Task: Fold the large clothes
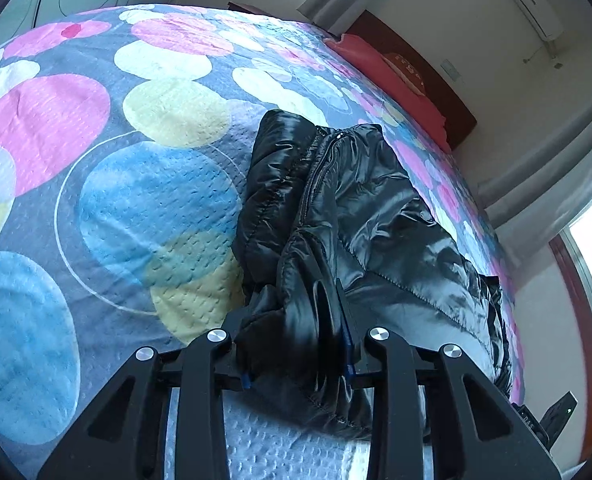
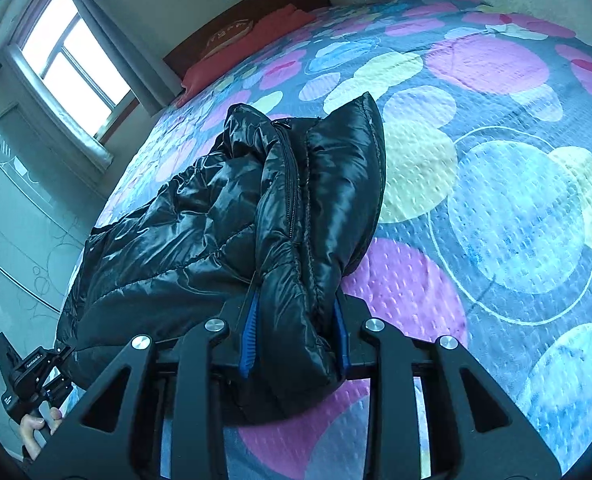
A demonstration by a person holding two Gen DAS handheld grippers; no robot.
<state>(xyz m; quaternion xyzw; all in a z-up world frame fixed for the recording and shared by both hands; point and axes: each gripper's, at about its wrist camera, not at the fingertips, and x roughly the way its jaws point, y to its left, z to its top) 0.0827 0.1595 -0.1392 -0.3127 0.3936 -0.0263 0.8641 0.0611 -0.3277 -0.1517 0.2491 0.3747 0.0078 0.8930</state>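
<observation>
Black linkage arms fill the bottom of both views, and between them each claw is clenched on the same garment. On the left wrist view, the left gripper [image 1: 296, 344] pinches a bunched edge of the black puffer jacket [image 1: 360, 208] at lower centre, and the jacket runs away from it toward the upper centre of the frame, zipper line uppermost. On the right wrist view, the right gripper [image 2: 294, 336] grips another fold of the jacket [image 2: 224, 216] between its 2 blue-padded fingers [image 2: 249, 340], with the bulk of the cloth spreading to the left of centre and a rounded flap rising at upper centre. The jacket lies on the bedspread [image 2: 496, 208] with coloured circles. Its long axis points ahead of both claws, toward the red pillow [image 2: 248, 48] at the top of frame. At lower left of the right view the other tool and a hand [image 2: 36, 426] show, so both grips sit side by side on the near edge. My judgement: the coming fold carries this near edge forward along that axis.
</observation>
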